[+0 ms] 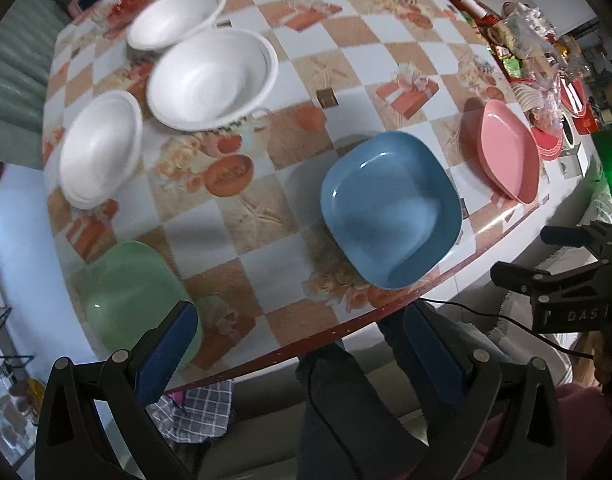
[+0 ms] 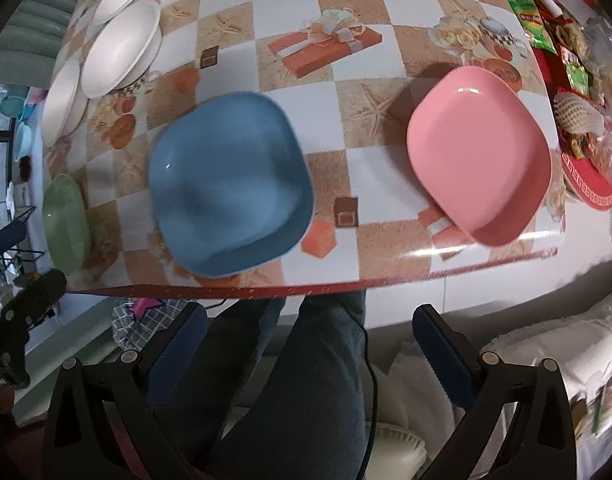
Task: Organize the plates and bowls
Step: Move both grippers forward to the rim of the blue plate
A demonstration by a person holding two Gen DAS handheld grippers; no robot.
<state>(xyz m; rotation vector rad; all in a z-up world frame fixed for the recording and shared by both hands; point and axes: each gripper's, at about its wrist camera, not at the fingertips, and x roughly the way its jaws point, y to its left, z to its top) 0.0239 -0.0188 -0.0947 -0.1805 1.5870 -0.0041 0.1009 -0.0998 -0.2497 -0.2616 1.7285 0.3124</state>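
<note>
We see a blue plate (image 2: 230,184), a pink plate (image 2: 480,156), a green plate (image 1: 136,296) and three white bowls (image 1: 212,80). The desk (image 2: 370,36) wears orange-and-white checks with printed gift boxes.

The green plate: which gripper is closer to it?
Left. The left gripper hangs just off the table edge with one finger over the green plate. The right gripper is farther along, facing the gap between the blue plate and the pink one.
</note>
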